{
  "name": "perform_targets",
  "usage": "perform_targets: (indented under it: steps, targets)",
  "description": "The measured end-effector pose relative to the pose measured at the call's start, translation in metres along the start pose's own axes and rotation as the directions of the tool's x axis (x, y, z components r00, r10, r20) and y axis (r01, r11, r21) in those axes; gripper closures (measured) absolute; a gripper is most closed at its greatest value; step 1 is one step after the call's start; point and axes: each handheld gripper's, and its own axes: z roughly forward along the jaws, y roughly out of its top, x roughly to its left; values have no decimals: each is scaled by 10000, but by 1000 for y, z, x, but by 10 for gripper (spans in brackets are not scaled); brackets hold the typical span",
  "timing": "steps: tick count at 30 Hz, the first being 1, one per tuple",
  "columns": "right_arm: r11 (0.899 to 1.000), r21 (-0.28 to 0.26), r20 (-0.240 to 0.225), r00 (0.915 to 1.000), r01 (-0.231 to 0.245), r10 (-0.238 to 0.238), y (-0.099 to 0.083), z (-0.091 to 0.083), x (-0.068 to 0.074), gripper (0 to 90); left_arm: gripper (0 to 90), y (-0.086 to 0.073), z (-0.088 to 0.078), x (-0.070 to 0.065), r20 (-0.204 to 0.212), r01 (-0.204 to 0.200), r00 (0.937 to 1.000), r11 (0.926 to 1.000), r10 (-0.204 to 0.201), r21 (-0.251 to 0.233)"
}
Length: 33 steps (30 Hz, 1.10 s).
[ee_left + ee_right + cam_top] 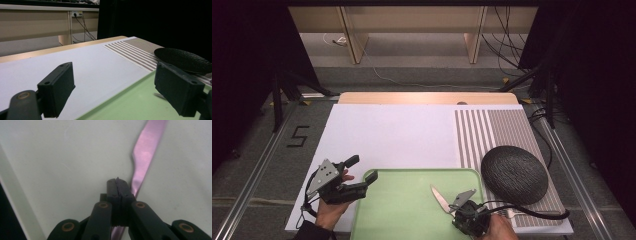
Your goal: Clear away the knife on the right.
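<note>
A metal knife [440, 196] lies on the pale green tray [412, 171], its blade pointing to the far left. My right gripper [454, 210] sits over its handle end with the jaws pressed flat together. In the right gripper view the knife [147, 147] runs out from under the right side of the right gripper [117, 182], not from between its pads. My left gripper [363, 168] hovers at the tray's left rim, wide open and empty. The left gripper [112, 75] looks across the tray [120, 100].
A black textured dome [514, 173] rests on a striped mat [492, 130] right of the tray; the dome [182, 58] lies ahead of the left gripper. A white board [387, 135] covers the table behind the tray. Cables trail off the table's right edge.
</note>
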Motion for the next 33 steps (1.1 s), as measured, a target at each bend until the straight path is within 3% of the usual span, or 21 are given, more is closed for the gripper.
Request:
perform_targets:
  steps: [10,13,17,33]
  targets:
    - [9999,131,538,9985,-95,87,-4,-4,-6,900,157,0,0,0,6,-12,10000,10000,12,2]
    - [9993,52,689,9969,-376,371,-8,-9,-11,900,157,0,0,0,8,-21,10000,10000,21,2]
    - [9980,25,686,9957,-627,624,-12,-13,-18,900,157,0,0,0,6,-19,10000,10000,19,-3]
    - [9965,527,487,9969,-642,616,-20,-16,-25,900,157,0,-1,0,6,-30,10000,10000,30,-5]
